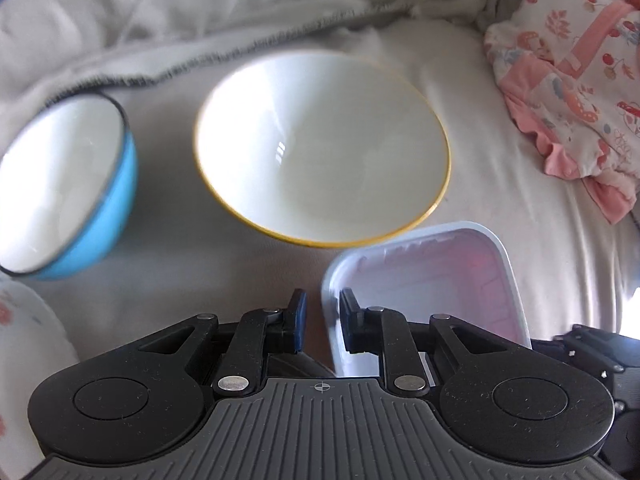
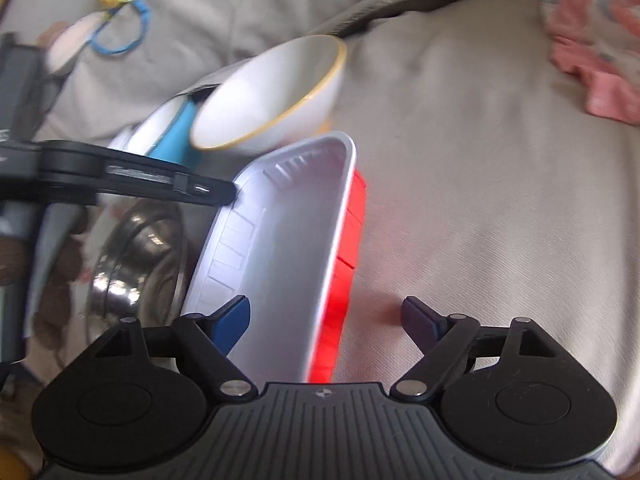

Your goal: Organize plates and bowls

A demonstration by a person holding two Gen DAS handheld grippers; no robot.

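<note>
— Pinching the rim of the tray [image 1: 460, 280], your left gripper [image 1: 323, 318] has its jaws nearly together with the white edge caught between them. Can you see that from your side?

— Yes. From the right wrist view your left gripper [image 2: 224, 194] comes in as a dark bar from the left and meets the tray [image 2: 288, 248] at its far left rim; the fingertips themselves are too blurred to make out. The tray is tilted, white inside, red on the outside wall.

— And your right gripper [image 2: 326, 320]?

— Its jaws stand wide apart, holding nothing. The tray's near end lies between them, close to your left finger, but whether the blue pad touches it I cannot tell.

— Where are the bowls?

— The white bowl [image 1: 320, 144] with the yellow rim sits on the sheet [image 1: 520, 208] just beyond the tray, tipped slightly. The blue bowl [image 1: 60, 184] stands just left of it, its left side cut off by the frame. In your right view the blue bowl [image 2: 176, 136] is mostly hidden behind the white bowl [image 2: 272, 96].

— Anything else?

— A shiny metal bowl [image 2: 136, 256] lies left of the tray, partly covered by it. A floral plate [image 1: 24, 360] is cropped at the lower left, and a pink patterned cloth [image 1: 568, 72] is bunched at the upper right.
</note>
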